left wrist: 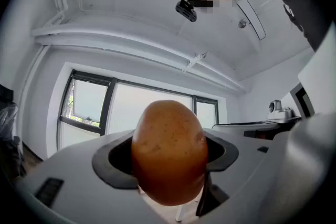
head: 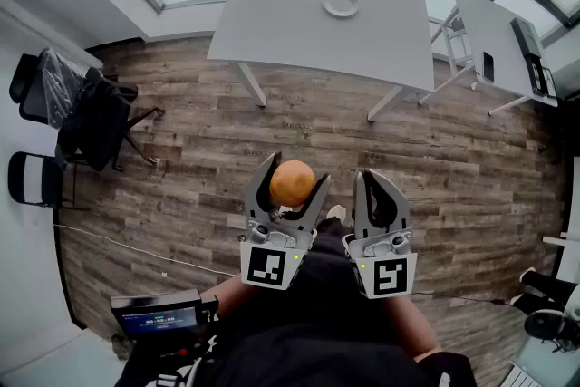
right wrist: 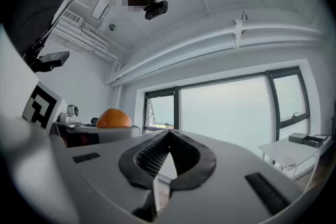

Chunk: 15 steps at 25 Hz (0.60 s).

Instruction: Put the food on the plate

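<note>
A round orange-brown piece of food, like a potato, sits between the jaws of my left gripper, which is shut on it and held over the wooden floor. In the left gripper view the food fills the gap, and both dark pads press on its sides. My right gripper is just to the right of it, shut and holding nothing. In the right gripper view its pads meet at the tip, and the food shows at the left. A white plate lies on the far white table.
A second white table with dark items stands at the far right. Black chairs stand by the left wall. A device with a lit screen is at the lower left. Wooden floor lies between me and the tables.
</note>
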Available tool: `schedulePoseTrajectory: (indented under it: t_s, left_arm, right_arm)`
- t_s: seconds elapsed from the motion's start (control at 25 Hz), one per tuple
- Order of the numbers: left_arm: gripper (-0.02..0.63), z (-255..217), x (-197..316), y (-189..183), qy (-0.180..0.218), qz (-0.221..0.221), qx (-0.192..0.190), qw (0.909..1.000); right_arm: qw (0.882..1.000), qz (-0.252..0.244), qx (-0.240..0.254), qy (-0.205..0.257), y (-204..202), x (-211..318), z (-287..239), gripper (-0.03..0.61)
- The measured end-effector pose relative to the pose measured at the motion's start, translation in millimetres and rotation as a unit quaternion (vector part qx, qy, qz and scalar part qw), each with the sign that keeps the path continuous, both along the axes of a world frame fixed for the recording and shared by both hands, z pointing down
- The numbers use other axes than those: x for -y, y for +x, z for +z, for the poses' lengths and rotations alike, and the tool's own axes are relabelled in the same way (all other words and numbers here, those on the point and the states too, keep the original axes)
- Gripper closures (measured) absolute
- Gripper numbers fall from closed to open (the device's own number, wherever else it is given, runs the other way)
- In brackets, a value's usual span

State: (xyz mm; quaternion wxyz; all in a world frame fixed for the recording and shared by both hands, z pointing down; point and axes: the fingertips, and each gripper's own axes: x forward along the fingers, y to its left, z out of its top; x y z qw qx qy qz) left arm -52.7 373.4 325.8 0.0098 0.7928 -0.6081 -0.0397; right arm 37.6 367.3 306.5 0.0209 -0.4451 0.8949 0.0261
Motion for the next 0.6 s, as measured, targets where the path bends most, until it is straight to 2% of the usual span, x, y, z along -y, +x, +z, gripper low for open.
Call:
schedulePoseTrajectory:
  t_s: [0.32,0.6]
  left_arm:
    - [0.298,3.3,1.0,0.7,-0.006,-0.010,0.001,0.9999]
    - [0.298,14.2,2.3,20.9,-0.022,-0.021,0.002,0.9995]
  right_arm:
    - [1.000,-0.010,0.024,-0.009,7.1,-1.1,-0.6,0.572]
    - [0.999,-0.002,0.034,-0.017,44.6,6.1,5.8,0.572]
